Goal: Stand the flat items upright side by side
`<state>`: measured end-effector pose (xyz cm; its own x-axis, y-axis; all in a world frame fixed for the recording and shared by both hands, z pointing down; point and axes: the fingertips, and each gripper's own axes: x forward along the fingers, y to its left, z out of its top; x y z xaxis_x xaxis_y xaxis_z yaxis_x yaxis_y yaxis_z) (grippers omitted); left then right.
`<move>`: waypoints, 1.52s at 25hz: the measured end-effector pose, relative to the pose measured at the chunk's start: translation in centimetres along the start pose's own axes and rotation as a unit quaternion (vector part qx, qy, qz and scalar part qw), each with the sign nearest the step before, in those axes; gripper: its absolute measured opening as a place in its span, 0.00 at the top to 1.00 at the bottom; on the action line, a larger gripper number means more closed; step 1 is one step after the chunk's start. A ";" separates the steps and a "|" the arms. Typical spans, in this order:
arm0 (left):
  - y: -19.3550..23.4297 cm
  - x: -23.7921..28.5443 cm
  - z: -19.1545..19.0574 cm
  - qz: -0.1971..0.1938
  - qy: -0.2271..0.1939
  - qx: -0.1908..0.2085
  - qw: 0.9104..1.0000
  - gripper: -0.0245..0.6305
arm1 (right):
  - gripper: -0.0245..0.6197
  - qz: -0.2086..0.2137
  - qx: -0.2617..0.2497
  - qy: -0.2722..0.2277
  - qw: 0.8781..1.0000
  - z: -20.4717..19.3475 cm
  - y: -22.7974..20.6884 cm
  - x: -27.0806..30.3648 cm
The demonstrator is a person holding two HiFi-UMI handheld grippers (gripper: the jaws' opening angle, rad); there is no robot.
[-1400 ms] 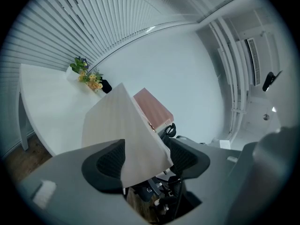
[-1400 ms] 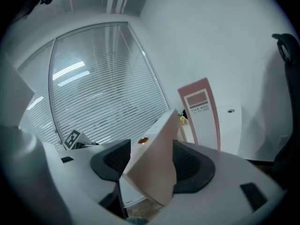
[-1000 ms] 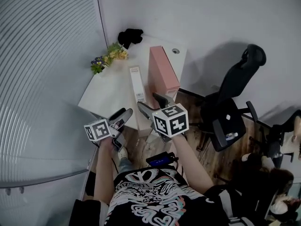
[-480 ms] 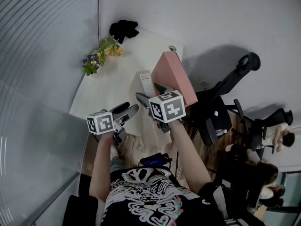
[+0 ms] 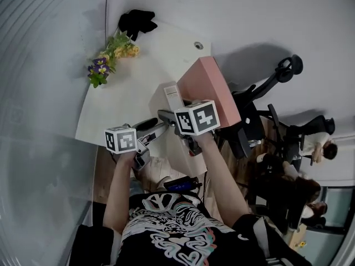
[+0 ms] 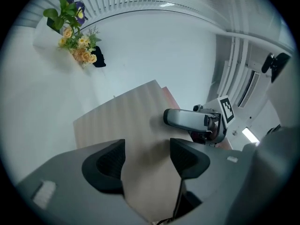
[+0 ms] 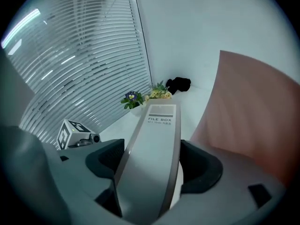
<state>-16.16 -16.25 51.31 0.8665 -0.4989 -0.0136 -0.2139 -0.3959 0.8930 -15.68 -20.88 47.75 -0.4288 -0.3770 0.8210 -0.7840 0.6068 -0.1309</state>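
Observation:
A beige file box (image 5: 173,95) stands on edge on the white table (image 5: 127,98), right beside an upright pink file box (image 5: 209,86). My right gripper (image 5: 171,111) straddles the beige box's labelled spine (image 7: 158,125). Its jaws stand wide, and the pads do not visibly press on the spine. The pink box (image 7: 253,107) rises close on its right. My left gripper (image 5: 152,127) is open and empty. In the left gripper view it (image 6: 145,156) points at the beige box's broad side (image 6: 126,116), where a right gripper finger (image 6: 187,119) lies along the top edge.
A bunch of flowers (image 5: 108,60) and a black object (image 5: 136,20) lie at the table's far end by the slatted blinds (image 7: 79,55). A black office chair (image 5: 260,110) stands right of the table, with seated people (image 5: 319,143) beyond it.
The right gripper has moved forward from the table's near edge onto the beige box's spine. The left gripper has come closer to that box. The head view has tilted.

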 end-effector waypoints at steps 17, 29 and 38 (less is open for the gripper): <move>0.0 -0.3 0.3 -0.021 0.034 -0.003 0.999 0.53 | 0.45 -0.017 0.025 -0.059 0.998 1.3 0.4 -1.8; 0.2 -1.3 0.8 -0.001 0.036 0.008 0.999 0.54 | 0.45 -0.040 -0.026 -0.252 0.967 6.0 1.4 -7.6; -0.1 0.0 -1.0 0.001 0.067 0.012 0.998 0.54 | 0.45 -0.062 -0.017 -0.354 0.933 5.1 0.5 -10.6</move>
<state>-15.72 -15.46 51.71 0.9186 -0.3922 0.0495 -0.2244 -0.4143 0.8820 -13.81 -20.15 36.17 -0.5335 -0.8065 0.2548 -0.8382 0.5445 -0.0318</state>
